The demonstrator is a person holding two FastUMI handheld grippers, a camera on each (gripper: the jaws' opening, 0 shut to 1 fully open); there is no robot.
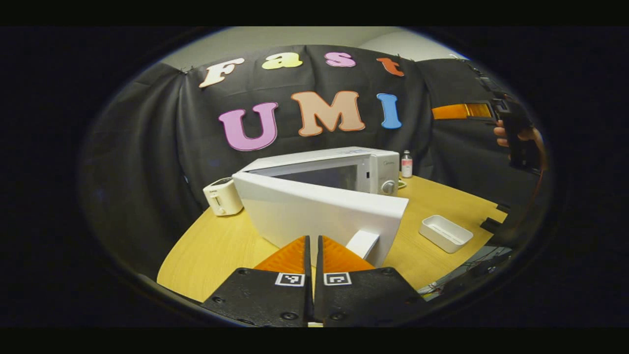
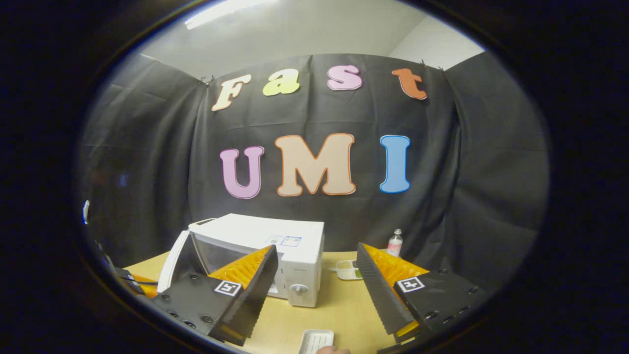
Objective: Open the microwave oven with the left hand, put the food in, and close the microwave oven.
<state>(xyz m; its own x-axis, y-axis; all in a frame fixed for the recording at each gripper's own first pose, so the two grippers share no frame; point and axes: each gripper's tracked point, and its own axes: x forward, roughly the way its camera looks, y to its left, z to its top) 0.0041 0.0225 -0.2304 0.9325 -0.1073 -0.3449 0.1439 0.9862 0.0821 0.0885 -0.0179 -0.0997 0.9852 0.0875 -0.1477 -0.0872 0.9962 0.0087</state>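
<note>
The white microwave [image 1: 344,169] stands on the wooden table with its door [image 1: 319,211] swung partly open toward me. My left gripper [image 1: 313,241] is shut with nothing between its fingers, just left of the door's white handle [image 1: 363,243]. In the right gripper view the microwave [image 2: 290,246] has its door [image 2: 172,263] hanging open at the left. The right gripper [image 2: 317,255] is held high above the table, open wide and empty. A small dish of food [image 2: 348,269] sits right of the microwave. The right gripper [image 1: 516,132] and the hand holding it appear far right.
A white toaster [image 1: 223,196] stands left of the microwave. A small bottle [image 2: 394,242] is behind the food dish. An empty white tray [image 1: 445,233] lies near the table's right front edge [image 1: 471,255], with cables below it.
</note>
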